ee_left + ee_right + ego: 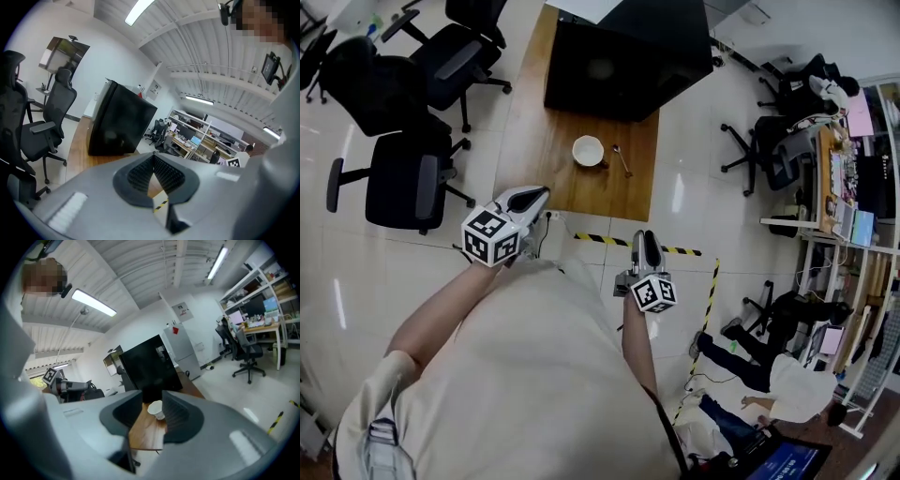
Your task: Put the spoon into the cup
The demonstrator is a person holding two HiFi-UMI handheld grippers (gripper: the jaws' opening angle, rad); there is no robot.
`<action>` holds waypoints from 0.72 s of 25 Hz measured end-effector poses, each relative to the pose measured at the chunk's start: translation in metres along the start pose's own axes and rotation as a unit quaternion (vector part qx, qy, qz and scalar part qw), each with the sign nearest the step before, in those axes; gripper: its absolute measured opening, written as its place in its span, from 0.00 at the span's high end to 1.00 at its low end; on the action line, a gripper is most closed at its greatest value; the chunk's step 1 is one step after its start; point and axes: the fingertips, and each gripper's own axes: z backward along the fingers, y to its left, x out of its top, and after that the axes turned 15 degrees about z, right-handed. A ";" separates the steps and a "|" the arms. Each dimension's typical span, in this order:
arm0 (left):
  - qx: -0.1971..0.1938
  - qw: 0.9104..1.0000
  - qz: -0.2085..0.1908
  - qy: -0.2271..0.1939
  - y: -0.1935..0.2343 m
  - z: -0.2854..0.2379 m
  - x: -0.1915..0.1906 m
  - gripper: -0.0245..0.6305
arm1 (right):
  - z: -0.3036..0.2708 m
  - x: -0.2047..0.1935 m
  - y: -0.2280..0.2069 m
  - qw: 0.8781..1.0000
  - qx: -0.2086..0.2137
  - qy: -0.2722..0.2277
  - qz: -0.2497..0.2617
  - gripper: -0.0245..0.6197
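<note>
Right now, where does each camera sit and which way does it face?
Head view: on the person's head, aimed steeply down at the wooden table with cup, spoon and black box; torso, forearms, left tongs and right tongs show.
Left gripper view: on the left tongs, looking along closed jaws toward the black box.
Right gripper view: on the right tongs, looking between parted jaws at the cup.
Shared: all three see the table and black box.

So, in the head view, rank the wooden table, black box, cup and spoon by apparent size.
Largest to smallest:
wooden table
black box
cup
spoon
The box hides part of the table.
</note>
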 end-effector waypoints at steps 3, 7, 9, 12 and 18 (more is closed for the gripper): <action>-0.009 1.000 0.002 -0.002 0.005 -0.002 -0.004 0.96 | 0.001 -0.002 0.003 1.000 0.002 0.021 0.018 0.78; -0.022 0.998 0.065 -0.004 0.013 -0.006 -0.011 0.96 | -0.006 -0.007 -0.009 0.998 0.001 0.049 0.039 0.78; -0.028 0.997 0.069 -0.007 0.009 -0.005 -0.010 0.96 | -0.012 -0.009 -0.015 0.997 0.002 0.060 0.041 0.78; -0.016 0.999 0.035 -0.015 0.011 -0.001 0.000 0.96 | -0.029 -0.013 -0.022 0.996 0.011 0.069 0.048 0.78; 0.024 0.999 0.012 -0.022 0.023 -0.004 0.010 0.96 | -0.075 -0.036 -0.043 0.984 0.019 0.144 0.098 0.78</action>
